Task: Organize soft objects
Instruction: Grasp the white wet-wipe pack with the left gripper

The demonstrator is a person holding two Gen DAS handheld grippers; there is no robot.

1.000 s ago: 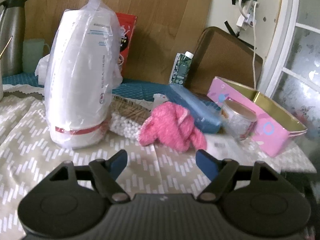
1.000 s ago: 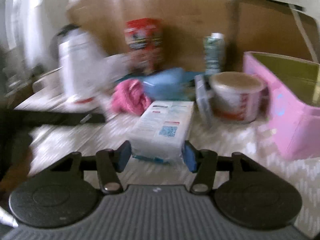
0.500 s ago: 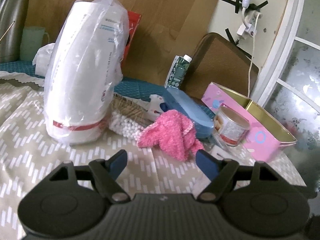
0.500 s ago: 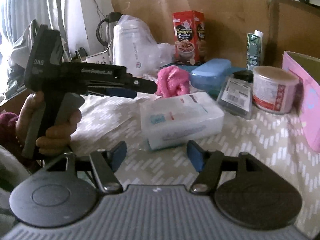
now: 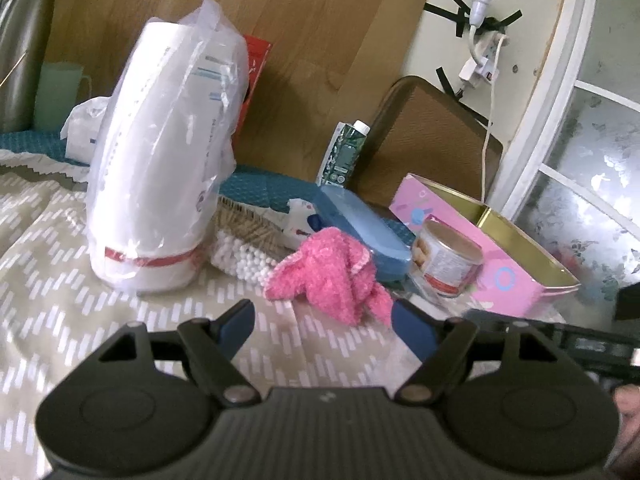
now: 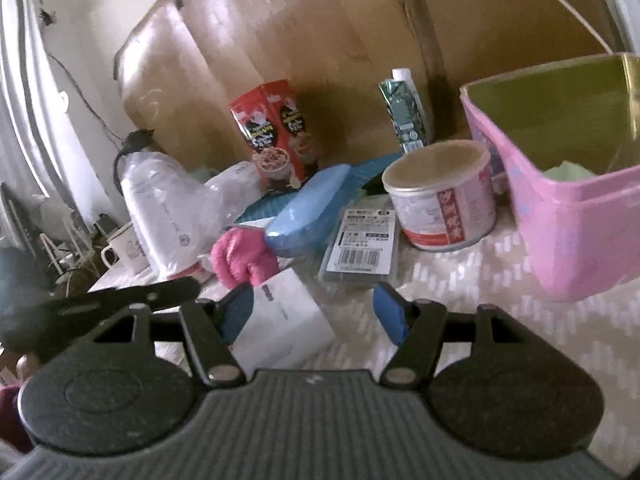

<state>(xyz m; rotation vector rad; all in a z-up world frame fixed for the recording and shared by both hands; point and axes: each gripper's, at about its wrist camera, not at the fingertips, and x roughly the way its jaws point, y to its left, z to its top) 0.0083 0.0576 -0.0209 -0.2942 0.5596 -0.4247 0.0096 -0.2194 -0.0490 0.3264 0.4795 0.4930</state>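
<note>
One pink cloth (image 5: 328, 276), two cartons (image 6: 276, 132)

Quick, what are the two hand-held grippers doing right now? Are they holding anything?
Left hand-held gripper: open, holding nothing, aimed at the pink fluffy cloth.
Right hand-held gripper: open, gripping nothing; the white tissue pack lies between its fingers.

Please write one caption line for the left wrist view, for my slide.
Open left hand-held gripper facing a pink fluffy cloth on the patterned tablecloth.

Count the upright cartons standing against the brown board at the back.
2. The red carton stands behind the bagged white roll; the green carton stands behind the round tub. Others may be hidden by clutter.
</note>
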